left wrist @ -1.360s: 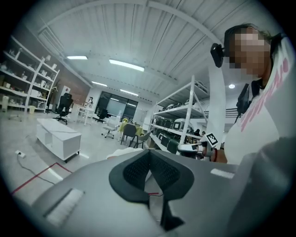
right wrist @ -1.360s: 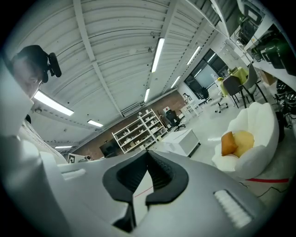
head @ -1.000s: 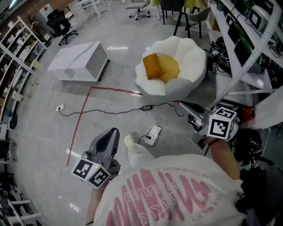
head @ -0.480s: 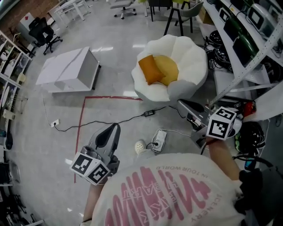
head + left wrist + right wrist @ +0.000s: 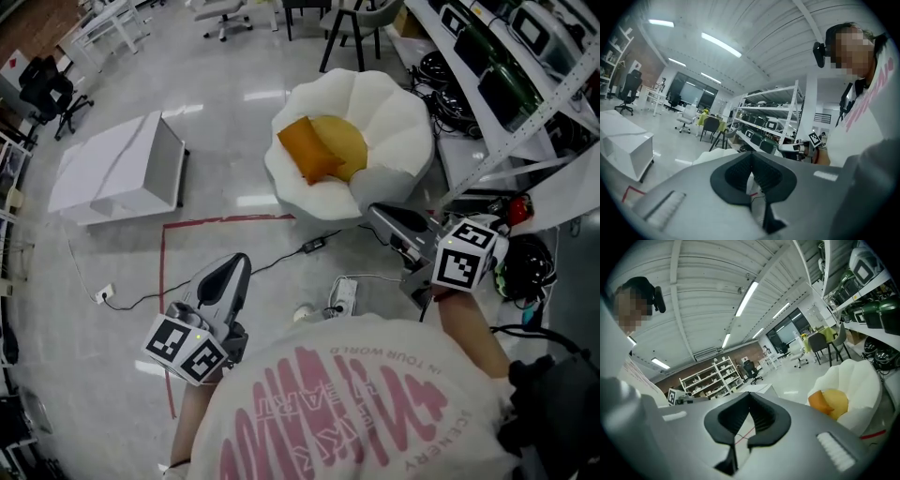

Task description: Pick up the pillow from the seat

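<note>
An orange pillow [image 5: 304, 151] leans against a yellow round cushion [image 5: 343, 143] in a white petal-shaped seat [image 5: 398, 112] on the floor ahead. My left gripper [image 5: 240, 262] is shut and empty, well short of the seat and to its left. My right gripper [image 5: 374, 213] is also shut and empty, its tip just before the seat's near rim. In the right gripper view the pillow [image 5: 819, 401] and seat [image 5: 858, 376] lie to the right of the shut jaws of the right gripper [image 5: 749, 409]. The left gripper [image 5: 751, 162] points past the seat's white edge [image 5: 710, 156].
A white box [image 5: 117, 171] lies on the floor at left. Red tape [image 5: 225, 221], a black cable [image 5: 272, 263] and a power strip [image 5: 344, 295] cross the floor before the seat. Shelving with equipment [image 5: 506, 66] and tangled cables stand at right.
The person has walked forward: the seat with the pillow now lies closer, and both grippers have travelled toward it. Both pairs of jaws stay shut.
</note>
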Action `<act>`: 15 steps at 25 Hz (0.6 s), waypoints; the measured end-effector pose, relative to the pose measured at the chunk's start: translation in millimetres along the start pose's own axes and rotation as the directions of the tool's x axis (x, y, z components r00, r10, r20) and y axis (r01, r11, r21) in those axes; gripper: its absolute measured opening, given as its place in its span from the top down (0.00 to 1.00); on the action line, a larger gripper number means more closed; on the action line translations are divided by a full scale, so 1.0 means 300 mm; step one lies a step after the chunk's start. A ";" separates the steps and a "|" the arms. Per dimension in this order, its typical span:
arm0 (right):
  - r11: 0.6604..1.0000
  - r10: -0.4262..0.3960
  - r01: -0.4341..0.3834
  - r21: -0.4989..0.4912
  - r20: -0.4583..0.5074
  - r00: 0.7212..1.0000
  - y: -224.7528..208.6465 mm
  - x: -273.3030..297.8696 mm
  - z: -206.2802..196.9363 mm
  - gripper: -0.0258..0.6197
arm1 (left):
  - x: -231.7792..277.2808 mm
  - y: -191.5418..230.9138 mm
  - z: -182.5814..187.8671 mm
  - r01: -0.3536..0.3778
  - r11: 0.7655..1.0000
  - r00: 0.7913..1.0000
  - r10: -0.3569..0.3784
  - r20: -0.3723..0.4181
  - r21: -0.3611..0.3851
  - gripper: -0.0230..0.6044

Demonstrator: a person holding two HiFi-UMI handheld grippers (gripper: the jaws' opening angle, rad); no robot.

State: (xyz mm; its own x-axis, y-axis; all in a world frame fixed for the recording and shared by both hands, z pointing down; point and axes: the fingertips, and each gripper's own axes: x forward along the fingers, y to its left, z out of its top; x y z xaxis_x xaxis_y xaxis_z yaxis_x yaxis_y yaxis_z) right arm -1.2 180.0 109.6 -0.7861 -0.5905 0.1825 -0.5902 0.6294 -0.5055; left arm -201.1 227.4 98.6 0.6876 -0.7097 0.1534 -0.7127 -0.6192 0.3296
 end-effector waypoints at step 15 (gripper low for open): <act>0.991 -0.131 0.132 0.032 -0.005 0.991 -0.066 0.194 0.036 0.95 | 0.112 0.225 0.009 0.109 0.991 0.993 -0.113 -0.045 -0.074 0.94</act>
State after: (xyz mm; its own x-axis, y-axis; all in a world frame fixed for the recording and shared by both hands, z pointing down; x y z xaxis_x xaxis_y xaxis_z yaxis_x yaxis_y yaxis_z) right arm -33.3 127.8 121.2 -0.7026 -0.6657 0.2515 -0.6822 0.5296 -0.5041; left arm -226.5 160.8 123.5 0.7691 -0.6196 0.1569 -0.6210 -0.6664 0.4126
